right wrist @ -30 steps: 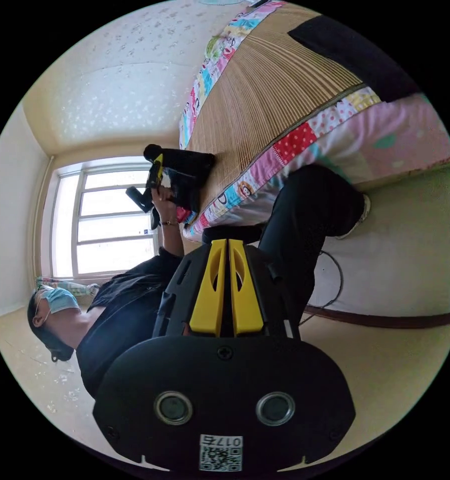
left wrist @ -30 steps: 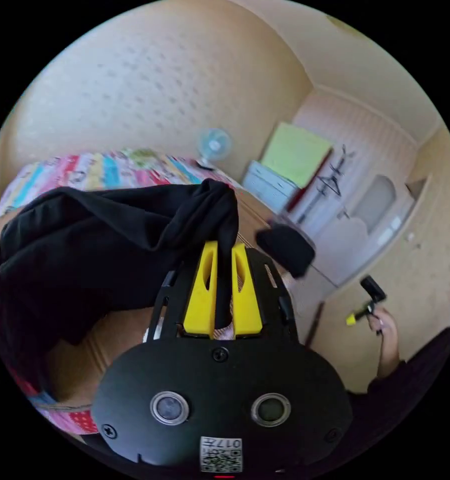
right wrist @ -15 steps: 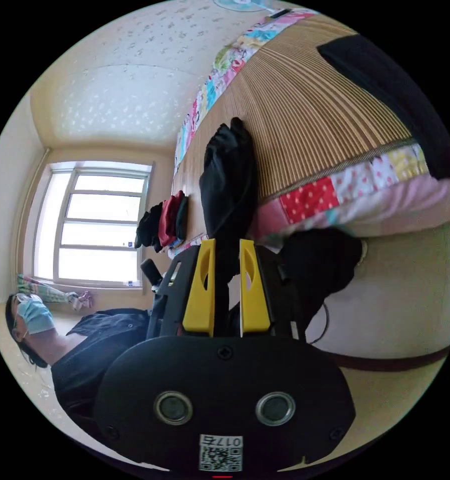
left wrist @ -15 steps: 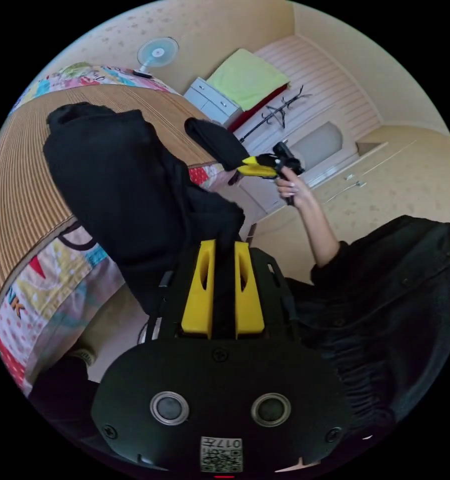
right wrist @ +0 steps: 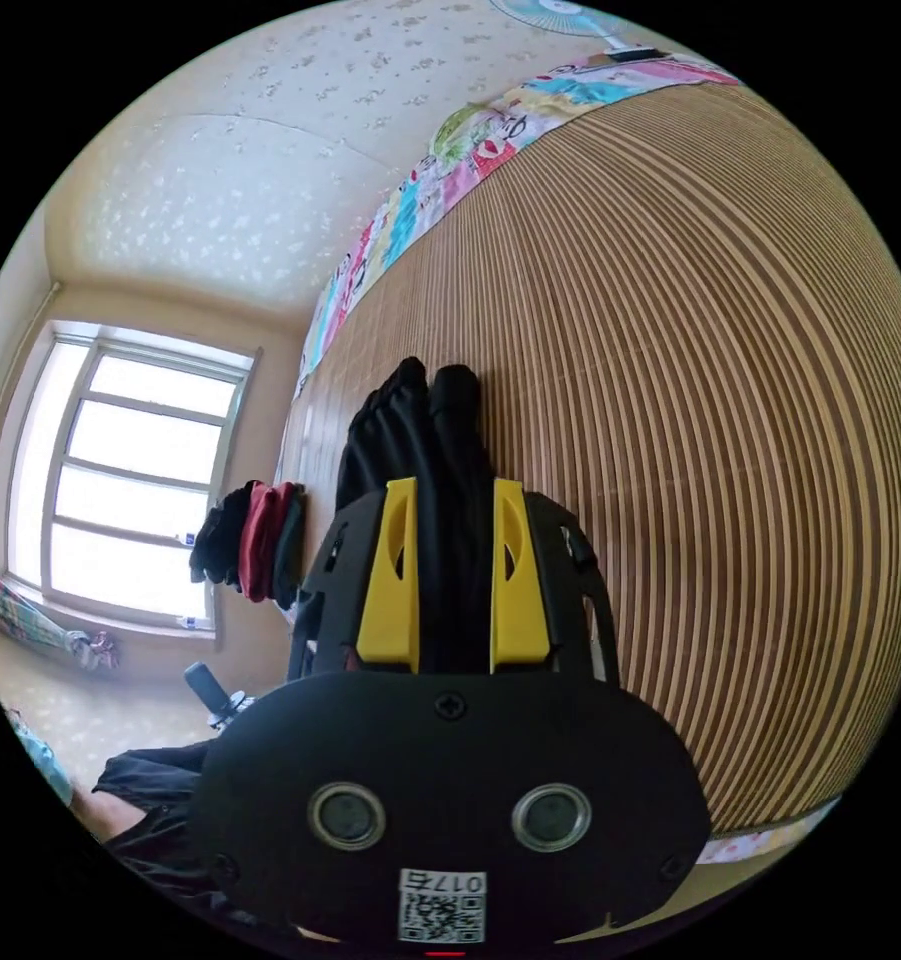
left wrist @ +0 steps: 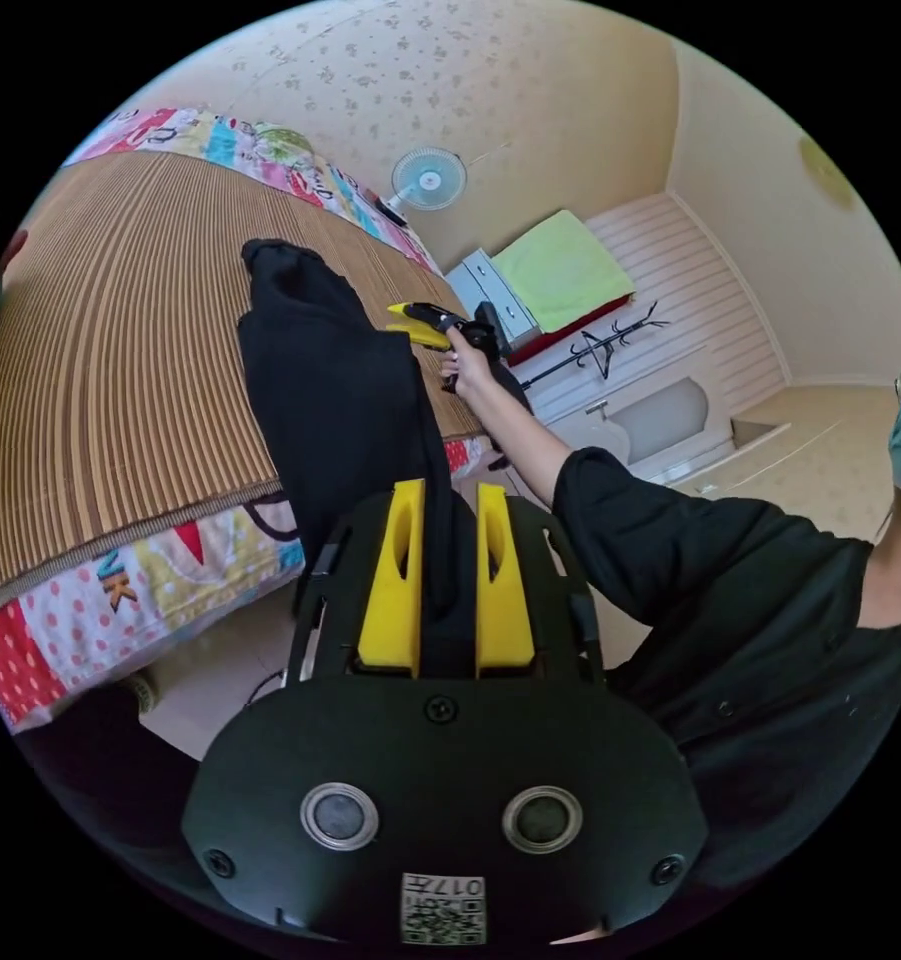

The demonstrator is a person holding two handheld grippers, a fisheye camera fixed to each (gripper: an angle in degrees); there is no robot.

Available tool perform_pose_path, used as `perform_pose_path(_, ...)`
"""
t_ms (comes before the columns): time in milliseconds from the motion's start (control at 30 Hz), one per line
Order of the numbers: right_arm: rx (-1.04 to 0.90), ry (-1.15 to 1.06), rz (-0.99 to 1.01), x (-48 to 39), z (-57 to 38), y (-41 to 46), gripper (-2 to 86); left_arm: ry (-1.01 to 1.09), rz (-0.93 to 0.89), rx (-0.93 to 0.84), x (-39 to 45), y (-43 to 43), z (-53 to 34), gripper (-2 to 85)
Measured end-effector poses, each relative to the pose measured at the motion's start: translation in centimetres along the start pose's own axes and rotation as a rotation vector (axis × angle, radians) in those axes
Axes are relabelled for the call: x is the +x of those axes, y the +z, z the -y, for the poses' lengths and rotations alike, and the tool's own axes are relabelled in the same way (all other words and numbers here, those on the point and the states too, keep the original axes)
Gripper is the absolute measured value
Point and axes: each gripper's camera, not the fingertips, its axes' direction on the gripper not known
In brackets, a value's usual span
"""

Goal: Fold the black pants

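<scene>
2 grippers, left (left wrist: pixel 446 500) and right (right wrist: pixel 455 495), each clamp the black pants (left wrist: pixel 335 400) over the bamboo mat (left wrist: pixel 120 350).

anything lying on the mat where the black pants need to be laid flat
Nothing visible lies in the way. The black pants are already clamped in both grippers, and the bamboo mat around them is bare. A stack of folded clothes sits well off, near the window end.

A bed (left wrist: pixel 150 590) carries a striped bamboo mat (right wrist: pixel 690 400). On the mat lie the black pants (left wrist: pixel 320 380). A pile of folded clothes (right wrist: pixel 255 540) sits near its far end.
</scene>
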Motion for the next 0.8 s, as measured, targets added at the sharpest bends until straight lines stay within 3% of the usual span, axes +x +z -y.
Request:
perform_pose_path(100,-0.038,0.016,-0.057,0.5,0.8,1.9,8.4,0.034,0.047,-0.009,0.2,1.1,3.7,9.1)
perform_pose_path(267,-0.094,0.012,0.041,0.9,-0.9,2.9,3.7,0.059,0.083,0.043,0.9,1.9,8.8,10.0)
perform_pose_path(433,-0.063,-0.129,0.566,-2.4,-7.3,-1.2,2.4,-0.021,0.081,0.133,0.2,1.8,12.5,12.3)
perform_pose_path(500,-0.074,-0.223,0.65,-5.3,-10.8,-2.6,2.3,-0.039,0.032,0.191,0.1,1.6,13.5,16.0)
perform_pose_path(600,-0.077,-0.332,0.738,-9.8,-16.6,-4.5,2.2,-0.064,0.159,0.225,0.2,2.1,13.2,17.2)
perform_pose_path(633,-0.061,-0.352,0.787,-10.9,-18.7,-5.4,2.2,-0.075,0.145,0.223,0.1,2.3,12.9,16.7)
perform_pose_path(700,-0.023,-0.374,0.876,-11.9,-21.7,-7.1,2.1,-0.047,-0.057,0.293,0.3,2.1,10.7,13.4)
perform_pose_path(800,0.064,-0.419,0.941,-12.9,-25.9,-11.4,2.1,0.062,-0.139,0.41,3.3,-0.7,7.5,5.8)
